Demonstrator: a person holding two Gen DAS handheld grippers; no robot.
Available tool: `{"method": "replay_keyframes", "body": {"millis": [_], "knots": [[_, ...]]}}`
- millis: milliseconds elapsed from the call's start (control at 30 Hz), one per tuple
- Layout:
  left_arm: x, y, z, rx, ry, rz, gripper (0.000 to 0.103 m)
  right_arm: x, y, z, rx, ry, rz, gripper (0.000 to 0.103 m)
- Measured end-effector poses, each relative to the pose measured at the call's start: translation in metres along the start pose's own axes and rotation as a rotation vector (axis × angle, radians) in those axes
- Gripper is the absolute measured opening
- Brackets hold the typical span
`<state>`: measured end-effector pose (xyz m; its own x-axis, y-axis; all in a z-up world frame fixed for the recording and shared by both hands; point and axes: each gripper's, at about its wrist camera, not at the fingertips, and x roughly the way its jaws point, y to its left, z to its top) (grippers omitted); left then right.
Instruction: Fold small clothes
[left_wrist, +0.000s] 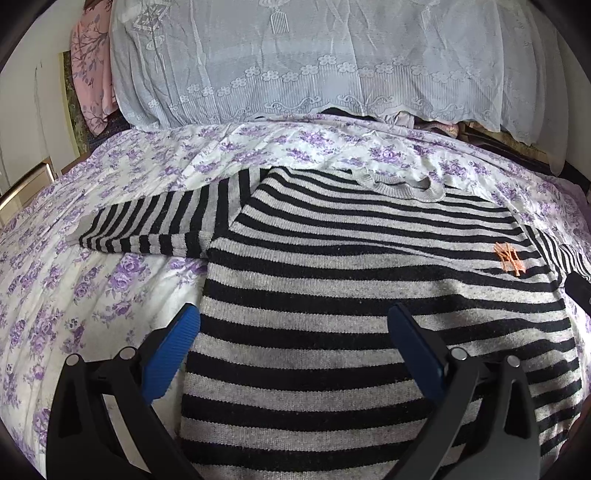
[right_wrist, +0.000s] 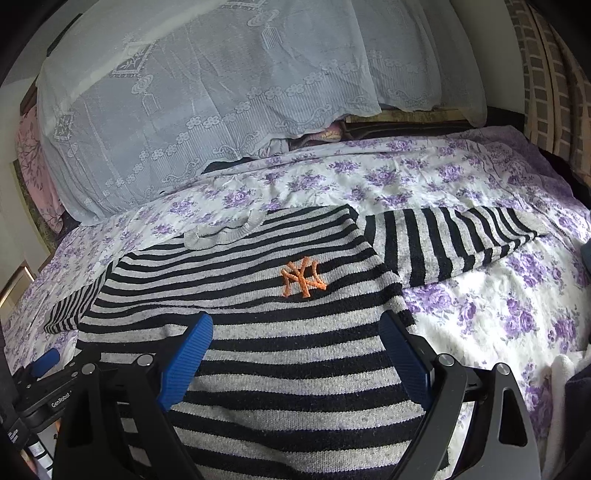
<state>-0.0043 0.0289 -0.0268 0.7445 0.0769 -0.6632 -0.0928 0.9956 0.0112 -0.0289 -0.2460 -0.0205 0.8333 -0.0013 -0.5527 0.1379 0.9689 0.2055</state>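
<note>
Both grippers, left gripper (left_wrist: 293, 317) and right gripper (right_wrist: 295, 328), hover with jaws apart over the striped sweater (right_wrist: 295, 387) lying flat on the floral bed (right_wrist: 480, 314), sleeves outspread.

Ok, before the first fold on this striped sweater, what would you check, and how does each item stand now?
1. Black-and-grey striped knit sweater lies flat, front up on the purple-flowered bedsheet: ok.
2. Both sleeves spread outward, the sleeve on the left and the sleeve on the right: ok.
3. Left gripper open, holding nothing: ok.
4. Right gripper open, holding nothing: ok.
5. Orange embroidered logo faces up: ok.
6. Bottom hem lies straight: cannot tell, hidden below both views.
</note>
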Motion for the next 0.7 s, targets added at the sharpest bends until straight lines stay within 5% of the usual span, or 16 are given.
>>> {"method": "replay_keyframes", "body": {"millis": [200,333,533,700], "knots": [[0.039,0.008,-0.006,-0.044,0.165,-0.047,0.099,0.035,-0.008,-0.01,0.029,0.146,0.003,0.092],[0.041,0.003,-0.013,-0.011,0.166,-0.027,0.099,0.046,-0.02,-0.018,0.087,0.214,0.012,0.092],[0.008,0.014,-0.04,0.035,0.199,-0.119,0.099,-0.004,-0.053,-0.039,0.18,0.164,0.027,0.092],[-0.028,0.024,-0.079,0.15,0.238,-0.256,0.099,-0.046,-0.064,-0.07,0.09,0.177,0.0,0.092]]}}
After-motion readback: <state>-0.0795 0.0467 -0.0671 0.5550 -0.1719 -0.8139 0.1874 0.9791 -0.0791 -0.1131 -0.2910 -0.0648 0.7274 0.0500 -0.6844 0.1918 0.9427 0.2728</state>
